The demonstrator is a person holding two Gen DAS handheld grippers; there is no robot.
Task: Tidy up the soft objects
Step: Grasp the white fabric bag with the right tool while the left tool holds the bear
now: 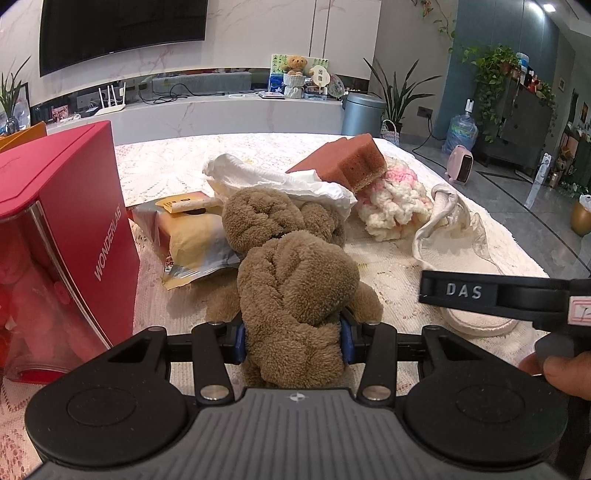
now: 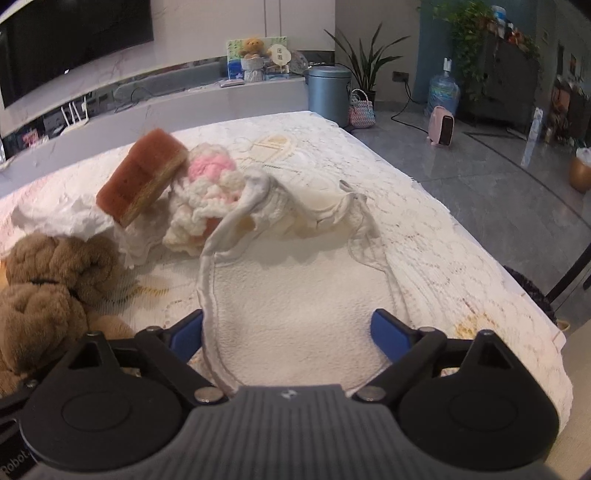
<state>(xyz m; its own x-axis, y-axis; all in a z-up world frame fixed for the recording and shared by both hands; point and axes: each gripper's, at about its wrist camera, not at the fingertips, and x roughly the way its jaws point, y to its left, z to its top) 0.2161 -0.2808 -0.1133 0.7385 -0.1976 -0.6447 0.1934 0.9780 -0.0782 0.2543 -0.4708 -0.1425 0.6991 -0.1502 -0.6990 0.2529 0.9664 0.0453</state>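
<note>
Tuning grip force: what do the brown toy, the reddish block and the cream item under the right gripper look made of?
Brown toy: plush fleece, matte; deep nubby pile that creases where the left gripper squeezes it.
Reddish block: likely a foam sponge; open pores, tan scouring layer on one face.
Cream item: seemingly terry-like cloth, matte; looped texture, stitched rim, limp folds. The right gripper straddles it, pads not pressing.

— So where are we, a lab?
— No, a home living room. There's a big dark wall-mounted television [image 1: 122, 33] above a long white marble-look media shelf [image 1: 221, 110].
— And the far side?
— Leafy green potted plants [image 1: 399, 92], a blue water-cooler bottle [image 1: 460, 133] on grey floor tiles [image 2: 480, 177], and a small brown teddy bear ornament [image 1: 295, 64] on display.
</note>
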